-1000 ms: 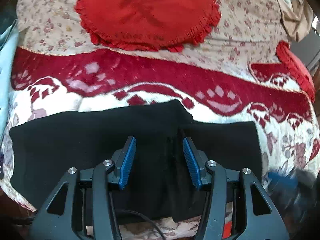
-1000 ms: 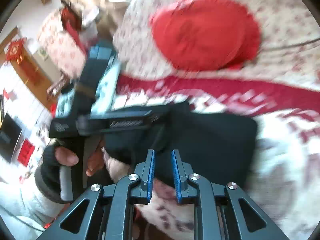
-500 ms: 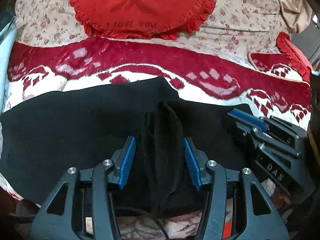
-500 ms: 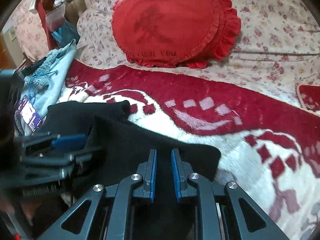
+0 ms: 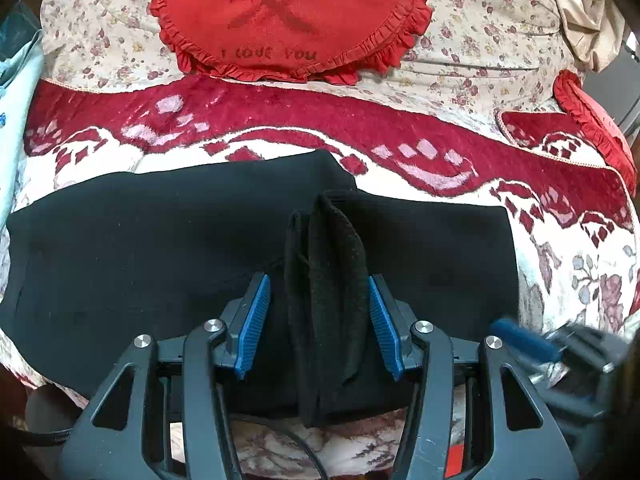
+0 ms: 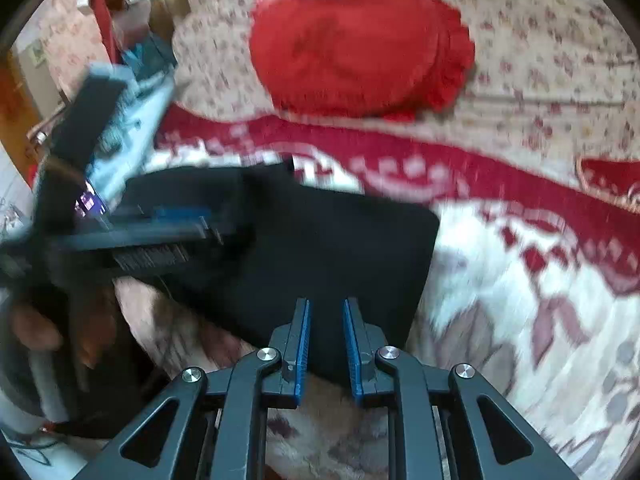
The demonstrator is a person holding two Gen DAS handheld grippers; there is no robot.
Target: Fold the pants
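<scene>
Black pants (image 5: 140,240) lie folded flat across the red and white blanket (image 5: 280,124). My left gripper (image 5: 318,300) is open, its blue pads on either side of a raised ridge of black fabric (image 5: 328,280) near the front edge. My right gripper (image 6: 325,320) stands with its jaws a narrow gap apart, empty, just above the pants' near right corner (image 6: 360,264). It also shows blurred at the lower right of the left wrist view (image 5: 560,352). The left gripper (image 6: 160,236) shows blurred in the right wrist view.
A round red frilled cushion (image 5: 288,20) lies on the floral bedspread (image 5: 480,40) behind the blanket. A second red cushion (image 5: 596,120) sits at the right edge. Light blue cloth (image 5: 16,80) lies at the left. Room clutter (image 6: 132,8) stands beyond the bed.
The right gripper has pulled back toward the front right corner of the pants, moving fast and blurred. The left gripper stays open around the raised fabric ridge.
</scene>
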